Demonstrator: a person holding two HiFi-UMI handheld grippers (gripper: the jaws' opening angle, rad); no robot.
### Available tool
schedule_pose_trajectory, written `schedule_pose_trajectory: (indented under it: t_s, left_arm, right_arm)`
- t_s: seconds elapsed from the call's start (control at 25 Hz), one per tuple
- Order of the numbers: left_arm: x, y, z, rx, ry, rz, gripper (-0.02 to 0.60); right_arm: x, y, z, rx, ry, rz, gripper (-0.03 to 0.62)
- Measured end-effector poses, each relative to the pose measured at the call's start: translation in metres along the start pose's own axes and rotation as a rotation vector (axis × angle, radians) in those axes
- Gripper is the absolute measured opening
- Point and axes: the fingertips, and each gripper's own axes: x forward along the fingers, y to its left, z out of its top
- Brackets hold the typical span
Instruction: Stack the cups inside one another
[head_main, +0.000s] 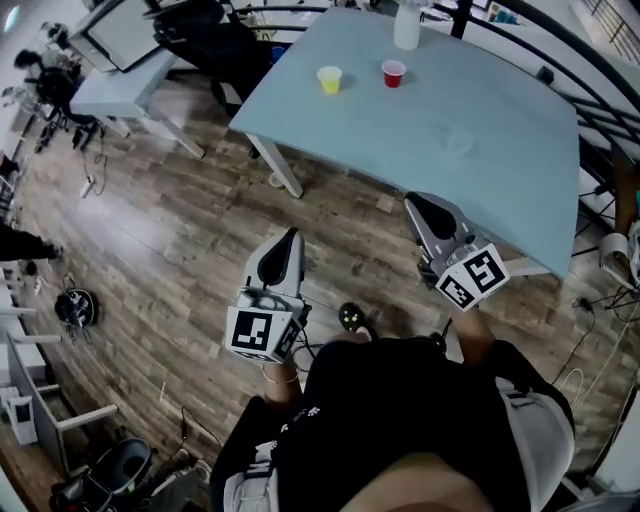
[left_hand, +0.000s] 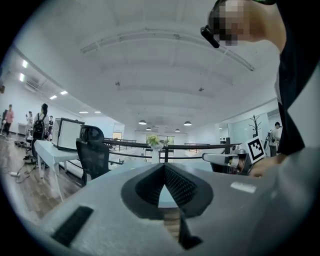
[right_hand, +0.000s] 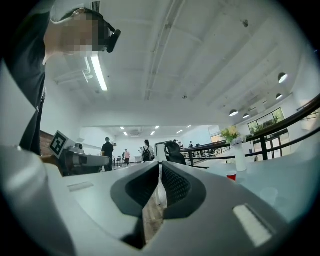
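A yellow cup (head_main: 329, 79) and a red cup (head_main: 394, 73) stand apart on the far part of the light blue table (head_main: 500, 110). A faint clear cup (head_main: 455, 143) stands nearer, toward the table's right. My left gripper (head_main: 289, 238) hovers over the wooden floor, short of the table's near edge, jaws shut and empty. My right gripper (head_main: 413, 201) is just at the table's near edge, also shut with nothing in it. Both point level toward the table. The right gripper view shows the red cup (right_hand: 231, 175) far ahead to the right.
A white vase (head_main: 406, 25) with flowers stands behind the cups. A black office chair (head_main: 215, 40) and a second desk (head_main: 125, 85) sit to the table's left. Railing runs along the table's far and right sides. Cables lie on the floor by my feet.
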Motion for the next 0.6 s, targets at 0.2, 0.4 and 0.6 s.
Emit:
schedule_pose_trajectory:
  t_s: [0.2,0.4,0.6]
  left_arm:
    - [0.003,0.025,0.006,-0.001,0.009,-0.041,-0.008]
    - [0.015,0.026,0.004,0.000,0.000,-0.106,-0.008]
    - [0.023,0.019,0.003,-0.010,0.000,-0.149,-0.008]
  right_arm:
    - [0.015,0.007,0.003,-0.021,-0.007,-0.055,0.011]
    - [0.012,0.002,0.005,-0.018,-0.014,-0.127,0.012]
    - [0.005,-0.017,0.007,-0.022,-0.021,-0.199,0.015]
